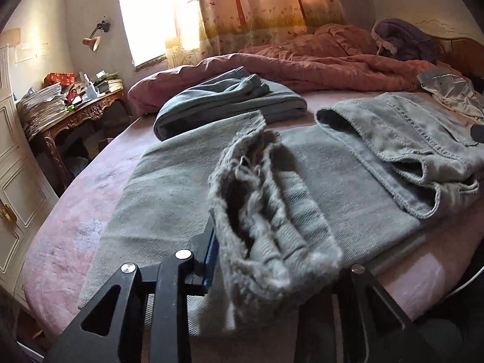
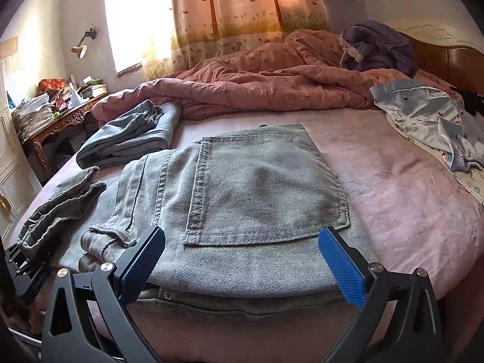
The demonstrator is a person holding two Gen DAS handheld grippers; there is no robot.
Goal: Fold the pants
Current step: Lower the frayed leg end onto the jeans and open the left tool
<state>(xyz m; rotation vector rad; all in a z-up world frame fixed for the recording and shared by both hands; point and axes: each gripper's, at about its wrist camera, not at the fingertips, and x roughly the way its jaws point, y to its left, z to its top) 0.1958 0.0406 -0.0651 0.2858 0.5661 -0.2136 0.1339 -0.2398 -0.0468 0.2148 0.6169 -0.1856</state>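
Light grey jeans (image 2: 257,187) lie on the pink bed sheet (image 2: 408,196), waist half folded over with a back pocket up. My left gripper (image 1: 272,260) is shut on the frayed leg hems (image 1: 266,211) and holds them lifted above the spread leg fabric (image 1: 169,187). The held hems also show at the left of the right wrist view (image 2: 57,211). My right gripper (image 2: 242,260) is open and empty, its blue pads (image 2: 341,269) either side of the folded waist part near the bed's front edge.
A folded pair of blue-grey pants (image 1: 230,99) lies behind the jeans. A rumpled pink quilt (image 2: 257,84) and purple blanket (image 2: 378,48) fill the back of the bed. Light blue pyjamas (image 2: 438,133) lie at the right. A cluttered wooden desk (image 1: 75,112) stands left.
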